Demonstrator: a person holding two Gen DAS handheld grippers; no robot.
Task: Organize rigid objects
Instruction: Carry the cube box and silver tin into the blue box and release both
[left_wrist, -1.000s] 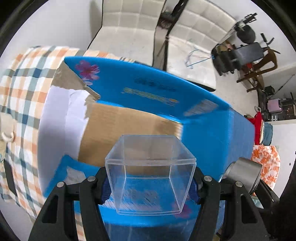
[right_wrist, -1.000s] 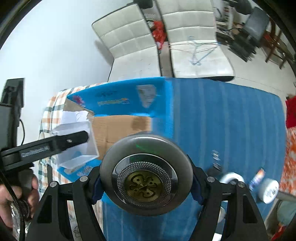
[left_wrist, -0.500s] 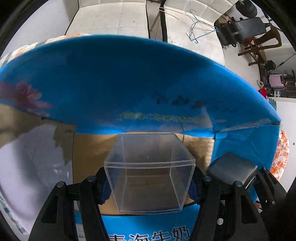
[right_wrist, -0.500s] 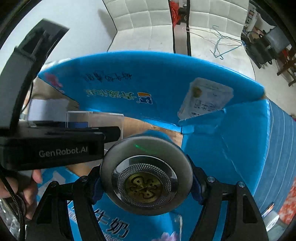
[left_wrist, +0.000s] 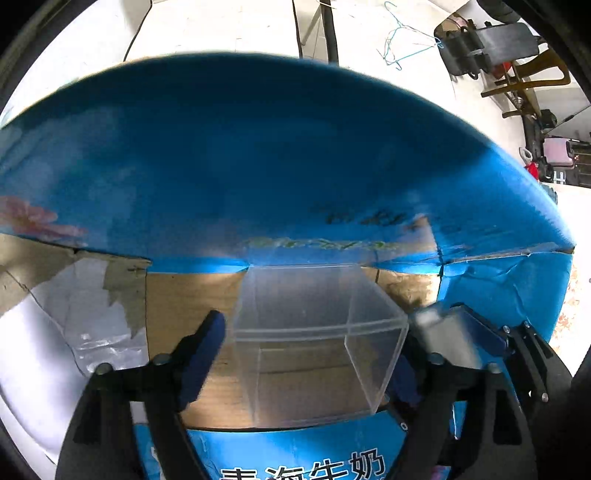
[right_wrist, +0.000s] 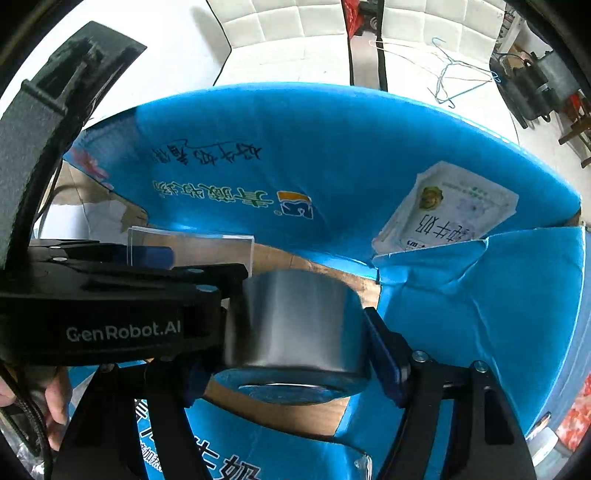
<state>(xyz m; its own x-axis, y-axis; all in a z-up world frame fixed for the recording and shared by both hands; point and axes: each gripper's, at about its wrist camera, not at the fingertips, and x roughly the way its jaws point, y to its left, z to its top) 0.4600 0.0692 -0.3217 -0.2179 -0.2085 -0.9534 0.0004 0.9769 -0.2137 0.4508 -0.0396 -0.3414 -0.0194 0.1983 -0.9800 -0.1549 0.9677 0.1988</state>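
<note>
A clear plastic cube box (left_wrist: 314, 339), open and see-through on every side, sits tilted inside a blue carton (left_wrist: 258, 155), above its brown cardboard floor and towards the far wall. To its right, just beside it, is a round silver metal tin (right_wrist: 295, 328), a short cylinder with shiny sides, also inside the carton above the brown floor. The carton's blue flaps stand open, printed with Chinese lettering and a pink flower.

Metal tin's (right_wrist: 295, 328) left side hidden
</note>
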